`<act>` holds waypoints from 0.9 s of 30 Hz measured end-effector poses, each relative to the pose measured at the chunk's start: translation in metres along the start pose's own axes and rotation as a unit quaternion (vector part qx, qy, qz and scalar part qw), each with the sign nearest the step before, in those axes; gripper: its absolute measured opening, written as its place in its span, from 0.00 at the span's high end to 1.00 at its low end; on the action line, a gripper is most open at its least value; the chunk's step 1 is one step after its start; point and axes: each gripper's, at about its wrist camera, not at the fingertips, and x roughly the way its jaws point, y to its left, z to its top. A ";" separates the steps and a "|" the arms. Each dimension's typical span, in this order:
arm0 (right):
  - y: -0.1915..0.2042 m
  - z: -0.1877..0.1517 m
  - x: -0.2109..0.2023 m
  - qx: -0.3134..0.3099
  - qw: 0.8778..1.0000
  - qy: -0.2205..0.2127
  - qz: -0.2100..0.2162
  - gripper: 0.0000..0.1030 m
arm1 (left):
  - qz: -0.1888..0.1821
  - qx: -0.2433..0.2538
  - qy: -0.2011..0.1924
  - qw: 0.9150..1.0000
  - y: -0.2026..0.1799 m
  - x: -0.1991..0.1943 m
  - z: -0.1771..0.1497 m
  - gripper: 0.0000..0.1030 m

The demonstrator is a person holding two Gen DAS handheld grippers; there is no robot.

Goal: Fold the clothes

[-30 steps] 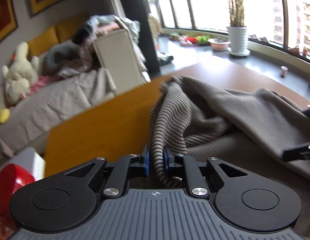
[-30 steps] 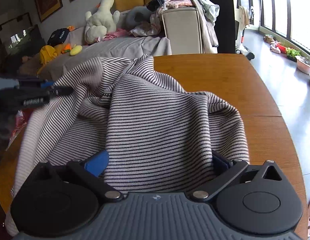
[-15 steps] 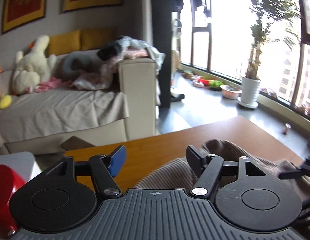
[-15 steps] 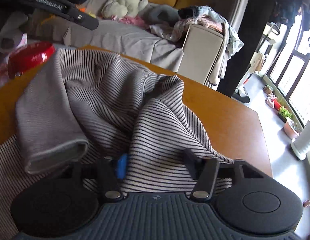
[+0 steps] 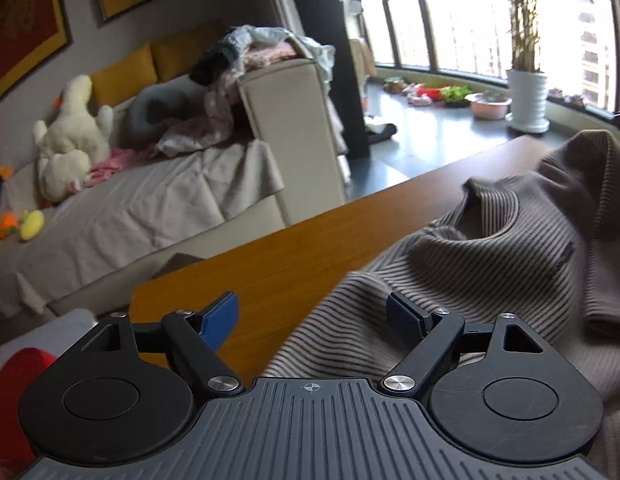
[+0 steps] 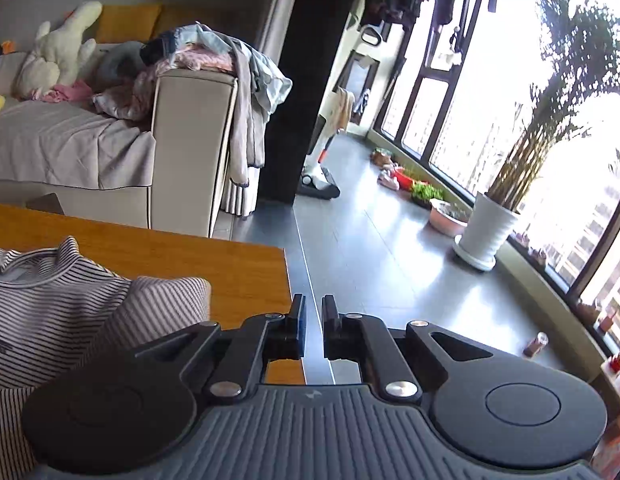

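Left claw [image 5: 311, 314] – jaws just opening, gripping nothing (striped sweater [image 5: 489, 264] beneath) | right claw [image 6: 313, 322] – closed, empty

The sweater [image 5: 489, 264] is beige with thin dark stripes. The worktop [image 5: 278, 264] is orange-brown wood. The left claw [image 5: 311, 316] is black with blue pads [image 5: 220, 316]. The sofa [image 5: 158, 200] is beige with mustard cushions [image 5: 122, 68].

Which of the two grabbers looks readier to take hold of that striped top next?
Probably the left gripper: open, right above the striped sweater. The right gripper is shut, aimed past the table edge.
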 end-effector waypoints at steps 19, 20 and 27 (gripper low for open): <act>0.107 -0.074 -0.107 -0.116 0.954 0.041 0.272 0.79 | -0.194 -0.107 -0.053 0.974 -0.022 -0.130 -0.022 0.04; 0.103 -0.063 -0.113 -0.123 0.959 0.025 0.255 0.96 | -0.193 -0.101 -0.055 0.975 -0.023 -0.136 -0.028 0.04; 0.006 0.072 -0.157 -0.012 0.985 -0.137 0.109 0.97 | -0.198 -0.112 -0.039 0.973 -0.007 -0.151 -0.063 0.00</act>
